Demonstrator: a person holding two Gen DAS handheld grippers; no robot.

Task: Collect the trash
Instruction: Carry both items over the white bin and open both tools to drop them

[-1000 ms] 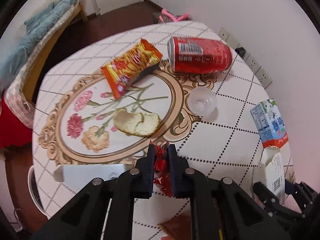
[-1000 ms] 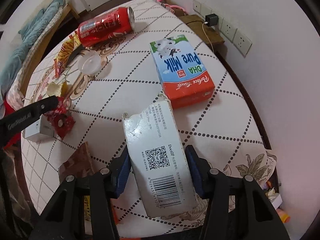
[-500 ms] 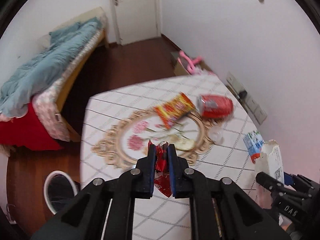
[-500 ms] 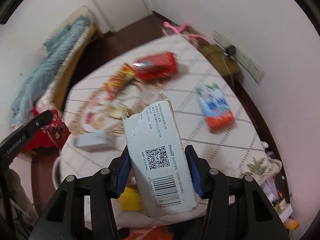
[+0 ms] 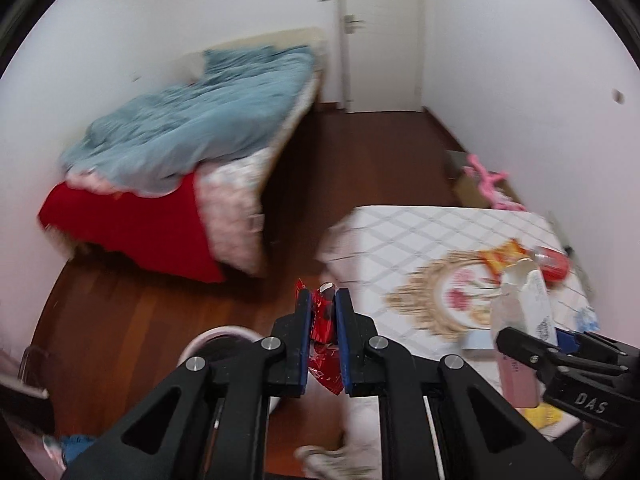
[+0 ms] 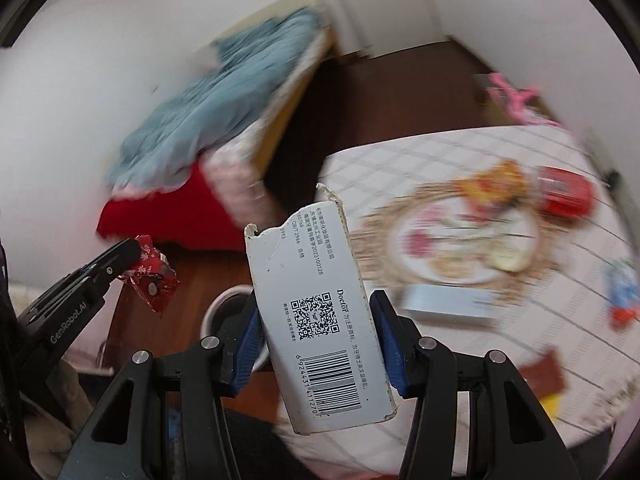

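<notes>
Two pieces of trash are up off the table (image 5: 400,232): my left tongs (image 5: 323,312) pinch a red wrapper (image 5: 320,320) over the floor, and my right tongs (image 6: 316,320) clamp a torn white carton (image 6: 312,304) above the bin (image 6: 224,312).

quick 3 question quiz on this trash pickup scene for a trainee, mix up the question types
1. True or false: the left hand-held gripper is shut on a red wrapper.
2. Multiple choice: what does the right hand-held gripper hold? A) the red can B) a torn white box C) the milk carton
3. Fill in: the red can lies on the ____.

Key
1. True; the wrapper sits pinched between the blue pads.
2. B; the torn white box with a QR code and barcode stands between the jaws, while the can and the milk carton lie on the table.
3. table, beside the orange snack bag.
</notes>
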